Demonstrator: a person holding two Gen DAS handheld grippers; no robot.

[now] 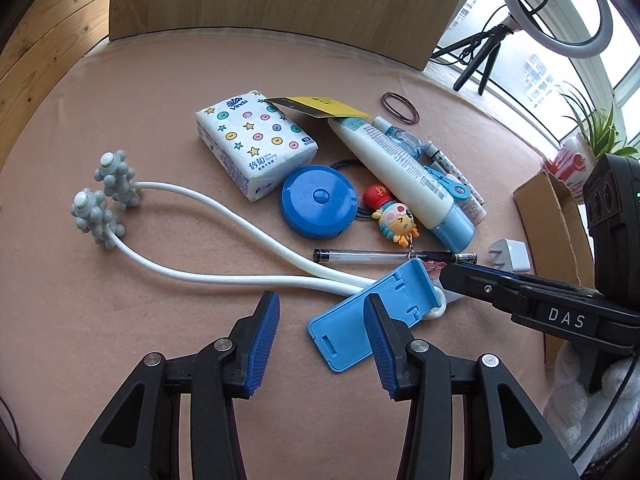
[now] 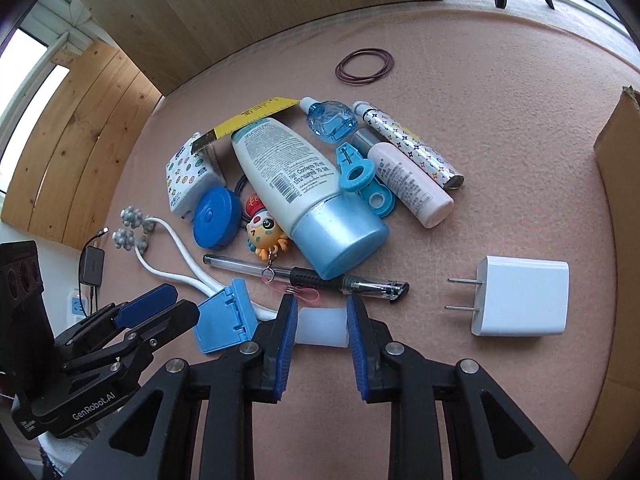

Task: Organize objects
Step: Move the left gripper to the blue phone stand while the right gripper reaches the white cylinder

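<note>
Near the front edge of the pink worktop, the white handle of the neck massager sits clamped between the right tongs, whose pads press its two ends. Left tongs stand half-wide, one finger over the blue phone stand, gripping nothing. Lifting now could drag the stand and the pen, since the massager's arms run beneath them. Its grey knobbed heads lie well apart from the cluttered pile.

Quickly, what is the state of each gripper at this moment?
Left gripper: open, one finger resting over the blue phone stand, nothing gripped.
Right gripper: shut on the white handle of the neck massager.
</note>
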